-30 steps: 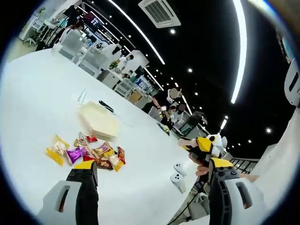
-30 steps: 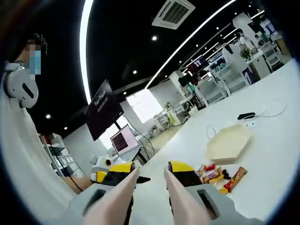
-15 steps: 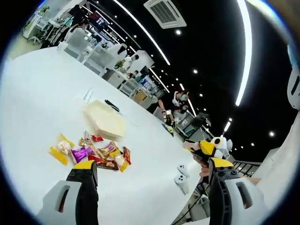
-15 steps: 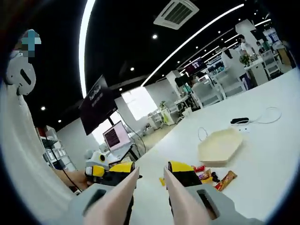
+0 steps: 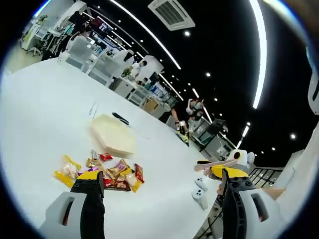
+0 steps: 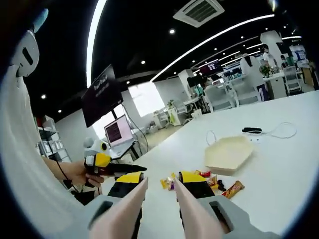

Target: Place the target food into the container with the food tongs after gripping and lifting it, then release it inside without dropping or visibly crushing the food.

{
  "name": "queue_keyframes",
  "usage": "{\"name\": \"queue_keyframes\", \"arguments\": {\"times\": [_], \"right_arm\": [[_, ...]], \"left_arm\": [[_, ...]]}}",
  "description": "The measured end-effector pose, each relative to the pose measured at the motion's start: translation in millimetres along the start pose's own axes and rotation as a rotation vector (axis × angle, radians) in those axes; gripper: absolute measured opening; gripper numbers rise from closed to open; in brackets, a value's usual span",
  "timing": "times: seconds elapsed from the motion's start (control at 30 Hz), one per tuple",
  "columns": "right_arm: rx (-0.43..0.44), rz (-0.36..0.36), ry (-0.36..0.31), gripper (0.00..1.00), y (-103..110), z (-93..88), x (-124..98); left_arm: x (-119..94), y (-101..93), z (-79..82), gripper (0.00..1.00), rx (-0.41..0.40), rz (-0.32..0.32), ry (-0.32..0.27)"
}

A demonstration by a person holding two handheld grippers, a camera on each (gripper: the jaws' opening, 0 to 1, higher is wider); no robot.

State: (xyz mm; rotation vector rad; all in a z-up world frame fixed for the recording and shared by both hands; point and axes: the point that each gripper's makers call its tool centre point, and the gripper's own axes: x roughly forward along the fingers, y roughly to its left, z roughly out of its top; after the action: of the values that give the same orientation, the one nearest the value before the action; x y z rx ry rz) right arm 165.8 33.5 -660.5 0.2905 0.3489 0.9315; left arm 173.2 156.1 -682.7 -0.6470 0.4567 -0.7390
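**Grippers hover over a snack-strewn counter**

A broad white counter (image 5: 45,119) stretches across an open, brightly lit hall. On it sits a pale, shallow hexagonal container (image 5: 112,135), seen in the right gripper view as well (image 6: 228,154), with a thin cable (image 6: 279,130) lying beyond it. Just beside the container, on the near side, lies a loose heap of wrapped snacks (image 5: 102,170) in yellow, red and purple wrappers; in the right gripper view the same heap (image 6: 214,181) lies partly behind the jaw tips. The left gripper (image 5: 162,186) is held above the counter with its jaws spread wide and nothing between them, the snacks showing just past the left-hand jaw. The right gripper (image 6: 160,183) has its jaws drawn near one another, a narrow gap left between the tips, gripping nothing. Two small white controllers (image 5: 199,185) rest near the counter's edge. No snack lies in the container.
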Motion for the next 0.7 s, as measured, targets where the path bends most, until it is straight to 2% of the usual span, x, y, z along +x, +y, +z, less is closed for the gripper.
{"name": "queue_keyframes", "arguments": {"times": [0.07,0.13,0.23,0.37,0.5,0.7], "right_arm": [[-0.012,-0.019,0.02,0.28,1,-2.6,7],[-0.047,-0.018,0.023,0.28,8,2.2,18],[-0.08,-0.021,0.028,0.28,12,6.2,30],[0.003,-0.036,-0.035,0.28,6,13.4,41],[-0.022,-0.038,-0.015,0.28,6,6.5,48],[-0.039,-0.042,0.045,0.28,-2,-13.6,44]], "left_arm": [[-3,0.5,-0.2,0.99,0.004,-0.009,0.014],[-11,-0.9,4.6,0.99,0.032,-0.033,0.013],[-19,5.5,6.3,0.99,0.064,-0.035,0.029],[-27,14.1,9.4,0.99,0.114,-0.034,0.04],[-30,23.6,1.4,0.99,0.16,-0.008,0.091],[-21,26.7,-5.7,0.99,0.125,0.017,0.099]]}}
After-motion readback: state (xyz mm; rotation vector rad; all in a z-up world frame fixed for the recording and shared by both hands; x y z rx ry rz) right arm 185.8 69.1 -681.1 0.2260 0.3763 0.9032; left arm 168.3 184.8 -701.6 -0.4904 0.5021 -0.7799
